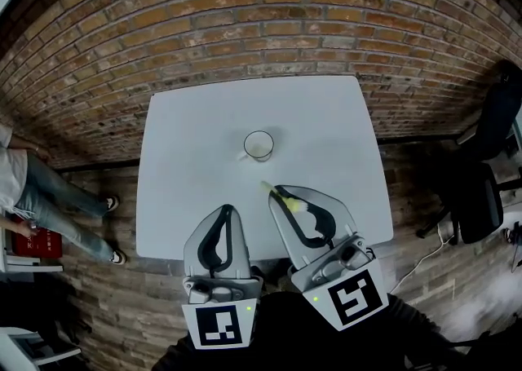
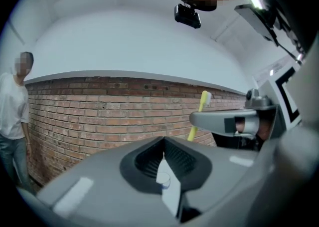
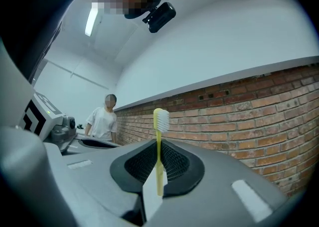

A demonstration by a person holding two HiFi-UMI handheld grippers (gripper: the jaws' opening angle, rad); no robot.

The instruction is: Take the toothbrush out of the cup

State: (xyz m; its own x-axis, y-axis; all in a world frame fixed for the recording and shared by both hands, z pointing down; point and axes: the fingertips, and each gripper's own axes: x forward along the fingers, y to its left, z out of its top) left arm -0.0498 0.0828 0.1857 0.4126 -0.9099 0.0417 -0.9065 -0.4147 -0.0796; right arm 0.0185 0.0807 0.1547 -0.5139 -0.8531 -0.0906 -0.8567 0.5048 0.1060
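A white cup (image 1: 258, 145) stands upright near the middle of the white table (image 1: 188, 157), with nothing in it. My right gripper (image 1: 277, 190) is shut on a yellow toothbrush (image 1: 287, 200), which is clear of the cup and held nearer the front edge. In the right gripper view the toothbrush (image 3: 159, 156) stands upright between the jaws of the right gripper (image 3: 158, 143), its white bristles on top. My left gripper (image 1: 227, 209) hangs beside it on the left, shut and holding nothing. The left gripper view shows the toothbrush (image 2: 196, 116) sticking up behind the right gripper (image 2: 224, 120).
A person (image 1: 33, 198) stands on the brick floor left of the table. A black office chair (image 1: 489, 157) is at the right. A brick wall (image 3: 259, 121) lies ahead of both grippers.
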